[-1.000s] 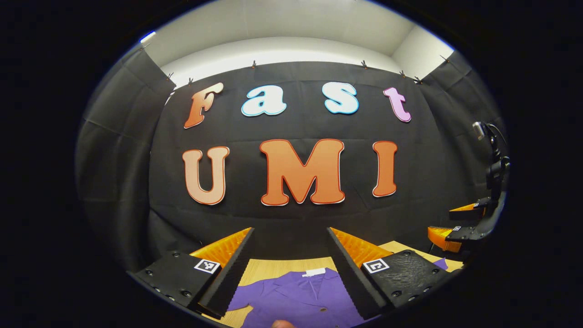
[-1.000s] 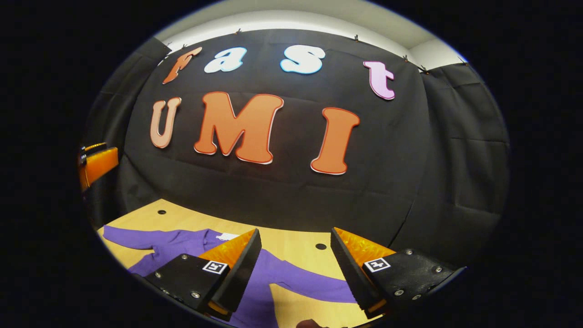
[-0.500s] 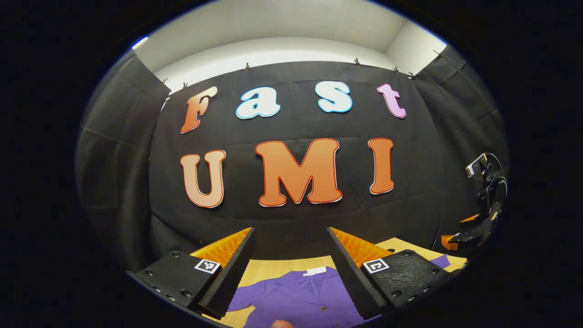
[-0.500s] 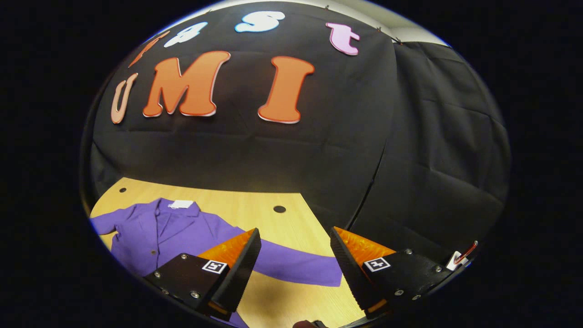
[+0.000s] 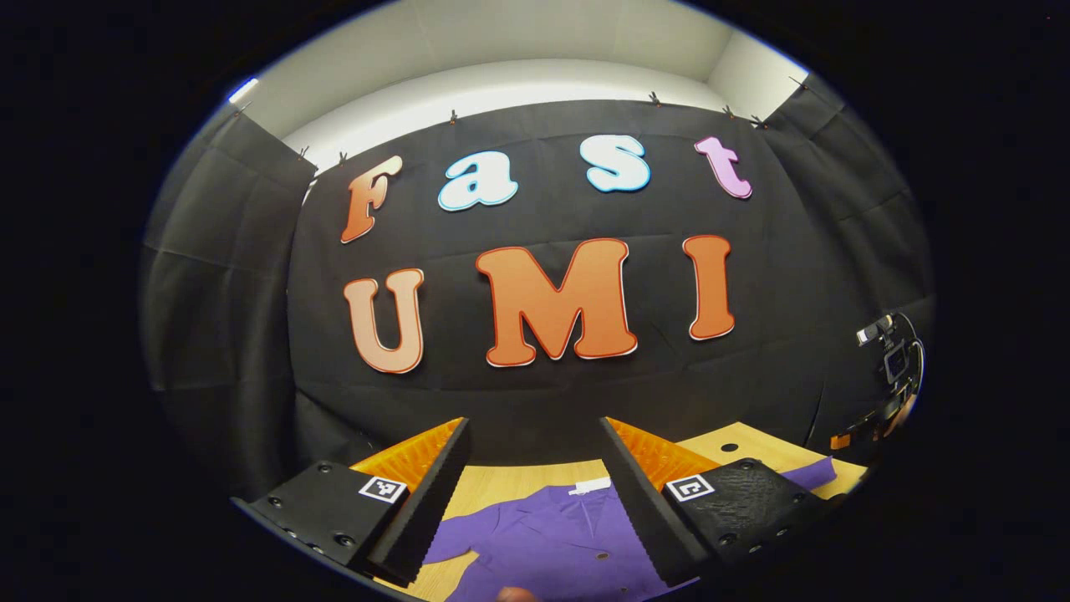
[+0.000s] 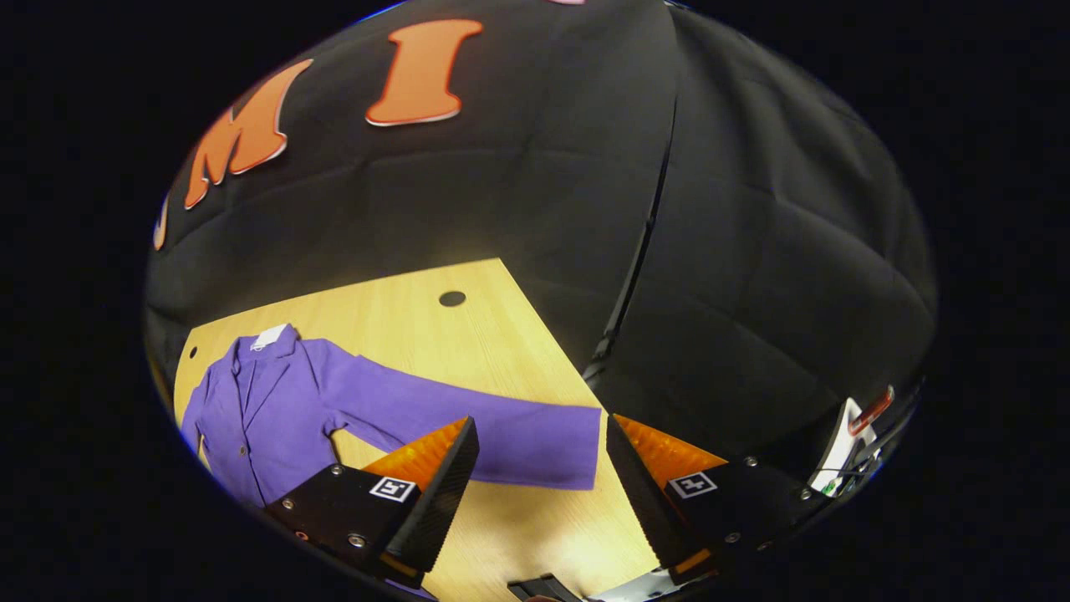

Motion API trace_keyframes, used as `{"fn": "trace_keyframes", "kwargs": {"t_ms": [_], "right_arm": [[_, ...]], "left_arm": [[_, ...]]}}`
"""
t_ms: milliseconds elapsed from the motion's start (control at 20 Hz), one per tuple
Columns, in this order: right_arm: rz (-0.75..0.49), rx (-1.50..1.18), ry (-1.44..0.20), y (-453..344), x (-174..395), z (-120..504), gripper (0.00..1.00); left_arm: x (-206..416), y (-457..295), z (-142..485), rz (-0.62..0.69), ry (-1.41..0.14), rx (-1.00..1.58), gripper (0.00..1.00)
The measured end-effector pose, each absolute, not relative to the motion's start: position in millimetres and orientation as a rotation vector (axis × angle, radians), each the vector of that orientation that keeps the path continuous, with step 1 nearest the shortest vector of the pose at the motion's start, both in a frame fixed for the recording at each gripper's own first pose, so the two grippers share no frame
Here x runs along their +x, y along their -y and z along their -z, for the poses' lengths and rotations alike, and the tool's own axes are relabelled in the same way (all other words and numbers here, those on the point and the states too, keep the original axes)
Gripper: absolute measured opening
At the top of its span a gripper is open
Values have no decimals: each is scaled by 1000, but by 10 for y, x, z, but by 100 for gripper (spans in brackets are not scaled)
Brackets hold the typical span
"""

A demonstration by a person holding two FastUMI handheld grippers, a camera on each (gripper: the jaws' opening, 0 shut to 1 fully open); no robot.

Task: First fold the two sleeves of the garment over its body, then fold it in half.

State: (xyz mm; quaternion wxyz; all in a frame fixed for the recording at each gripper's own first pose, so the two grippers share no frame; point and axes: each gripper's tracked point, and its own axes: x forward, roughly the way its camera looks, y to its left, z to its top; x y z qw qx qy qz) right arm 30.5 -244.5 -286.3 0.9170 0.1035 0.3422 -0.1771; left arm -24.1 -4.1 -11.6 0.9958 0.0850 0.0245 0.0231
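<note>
Fingers (image 6: 435,477) of the right gripper (image 6: 539,481): spread wide, holding nothing, pitched downward above the desk (image 6: 468,351), the gap between them lying over the cuff end of the right sleeve (image 6: 501,426). Fingers (image 5: 426,493) of the left gripper (image 5: 535,493): likewise wide apart and empty, held more level toward the booth wall, above the garment's chest. Desk: pale wood, with round holes in its top. Garment (image 6: 276,401): purple buttoned jacket, lying flat and face up on the desk; collar toward the back wall, body running from collar toward the near edge. Right sleeve: stretched straight out sideways from the shoulder, unfolded, long axis crosswise to the body, cuff near the desk's side edge. White tag (image 5: 590,485): at the collar.
</note>
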Motion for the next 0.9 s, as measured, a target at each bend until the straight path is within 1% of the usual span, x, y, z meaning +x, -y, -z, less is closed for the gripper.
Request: {"fn": "trace_keyframes", "kwargs": {"t_ms": [250,450,500,550,650,700,850,900], "right_arm": [[339,289,-876,2604,306,3344,94],[320,380,-1027,2682,333,3655,94],[317,399,-1052,2699,364,3738,95],[311,420,-1090,2710,379,3817,95],[299,462,-1161,2693,380,3972,95],[299,480,-1188,2670,389,4027,95],[313,496,-1244,2686,386,4204,94],[322,498,-1251,2676,402,4234,95]], "left_arm": [[-300,-13,180,-86,-81,192,97],[-330,26,211,-86,-95,213,98],[-329,36,222,-86,-101,219,100],[-343,39,251,-84,-112,226,98],[-370,48,268,-76,-130,239,100],[-367,46,264,-72,-135,246,98],[-353,1,277,-71,-145,269,98],[-344,-11,274,-72,-147,270,100]]}}
